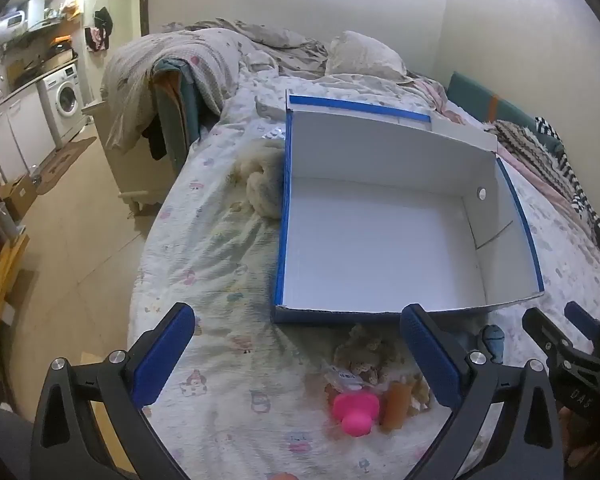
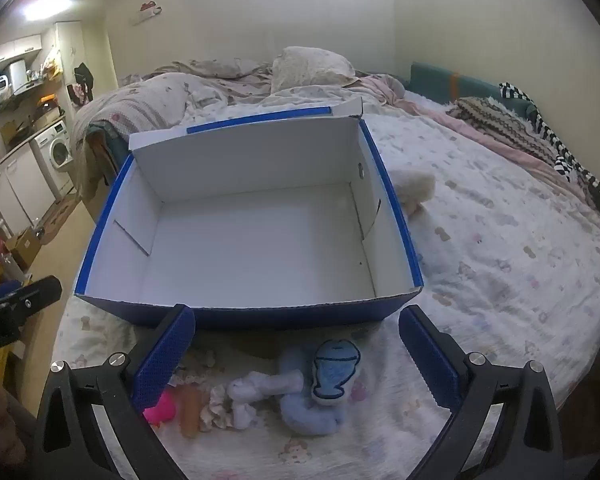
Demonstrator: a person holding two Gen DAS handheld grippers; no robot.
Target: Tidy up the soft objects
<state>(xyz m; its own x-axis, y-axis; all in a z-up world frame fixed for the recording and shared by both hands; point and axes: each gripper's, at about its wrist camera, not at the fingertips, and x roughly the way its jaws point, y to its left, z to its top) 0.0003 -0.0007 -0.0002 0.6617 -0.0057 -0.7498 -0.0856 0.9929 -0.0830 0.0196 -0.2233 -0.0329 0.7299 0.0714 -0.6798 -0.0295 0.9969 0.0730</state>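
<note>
Blue fish-patch plush (image 2: pixel 334 374) lies before the box (image 2: pixel 244 316); no label readable.

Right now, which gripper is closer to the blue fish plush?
Right. The right gripper hangs directly over the blue fish plush; the left gripper sits off to its left, above the pink toy.

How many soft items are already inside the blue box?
0. The blue box shows only its bare white floor in both views. The soft items lie outside: a blue plush and pink toy before it, a cream plush beside it.
</note>
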